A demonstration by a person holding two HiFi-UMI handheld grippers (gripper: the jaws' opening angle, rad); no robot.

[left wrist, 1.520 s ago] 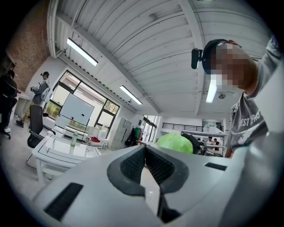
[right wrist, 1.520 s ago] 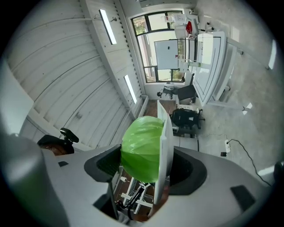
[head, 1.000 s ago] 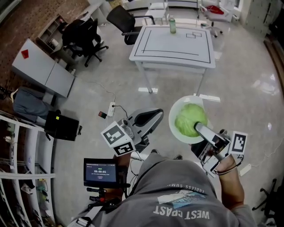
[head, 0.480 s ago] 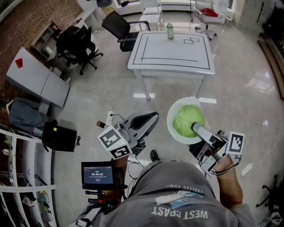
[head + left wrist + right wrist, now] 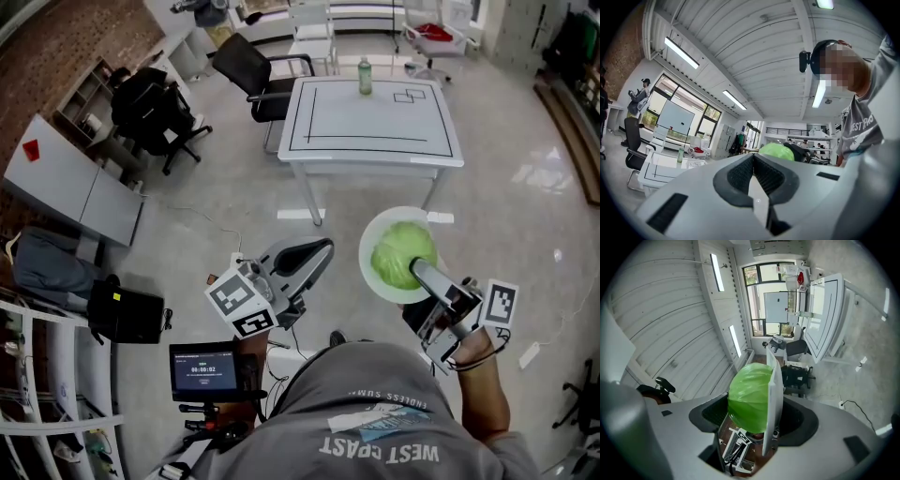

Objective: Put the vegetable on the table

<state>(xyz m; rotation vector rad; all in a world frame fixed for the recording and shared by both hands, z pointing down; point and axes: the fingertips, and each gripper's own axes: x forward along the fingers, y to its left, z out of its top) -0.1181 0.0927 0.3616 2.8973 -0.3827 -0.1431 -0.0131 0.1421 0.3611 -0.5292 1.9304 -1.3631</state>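
A green cabbage (image 5: 401,253) lies on a white plate (image 5: 369,274) held out over the floor in the head view. My right gripper (image 5: 424,277) is shut on the plate's near rim. In the right gripper view the plate (image 5: 775,394) stands edge-on between the jaws with the cabbage (image 5: 749,397) on its left side. My left gripper (image 5: 315,254) is shut with nothing in it, left of the plate; its jaws (image 5: 757,174) meet in the left gripper view, where the cabbage (image 5: 776,151) shows beyond them. The white table (image 5: 375,141) with black lines stands ahead.
A green bottle (image 5: 365,76) stands at the table's far edge. Black office chairs (image 5: 251,66) are left of the table, a grey cabinet (image 5: 70,192) further left. A power strip and cable (image 5: 234,258) lie on the floor. A small screen (image 5: 204,368) hangs at my chest.
The view has shifted: the table and floor have slid a little down and to the right in the picture. Both grippers keep their pose, the plate still in the right one.
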